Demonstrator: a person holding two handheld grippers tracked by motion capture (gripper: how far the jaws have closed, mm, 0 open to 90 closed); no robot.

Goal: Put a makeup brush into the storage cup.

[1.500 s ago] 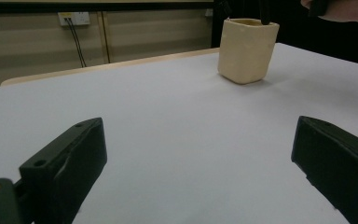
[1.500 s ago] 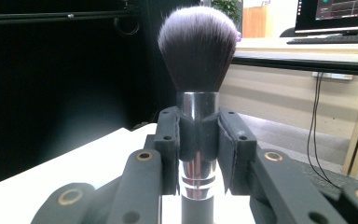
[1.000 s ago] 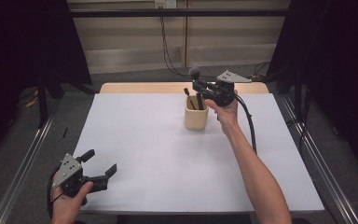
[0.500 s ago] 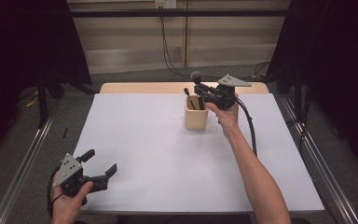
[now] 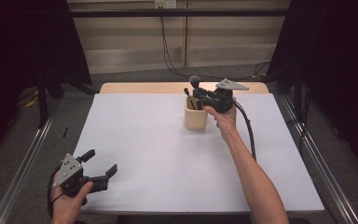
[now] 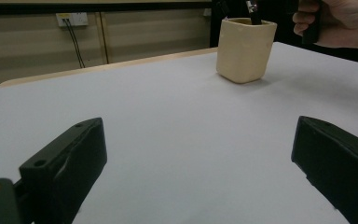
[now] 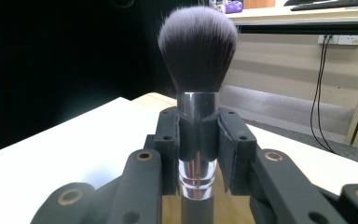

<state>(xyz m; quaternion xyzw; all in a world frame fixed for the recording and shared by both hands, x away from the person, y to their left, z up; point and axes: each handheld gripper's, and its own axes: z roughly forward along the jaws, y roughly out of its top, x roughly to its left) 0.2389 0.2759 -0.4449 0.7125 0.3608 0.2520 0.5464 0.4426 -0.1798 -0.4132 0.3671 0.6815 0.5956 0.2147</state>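
- One make-up brush (image 7: 198,70) on my right gripper (image 5: 204,95): long axis upright, dark bristle head pointing up, chrome ferrule clamped between the closed jaws; its handle runs down toward the cup. In the high view it stands over the cup's mouth at the far middle of the worktop.
- One cream cup (image 5: 196,116), upright, on the white worktop (image 5: 168,154); at least two more dark, slim tools (image 5: 189,99) lean inside it, though I cannot make out what they are.
- One left gripper (image 5: 99,168), held at the near left corner, jaws spread wide, gripping nothing.
- No brand, label or writing that I can read on any item.
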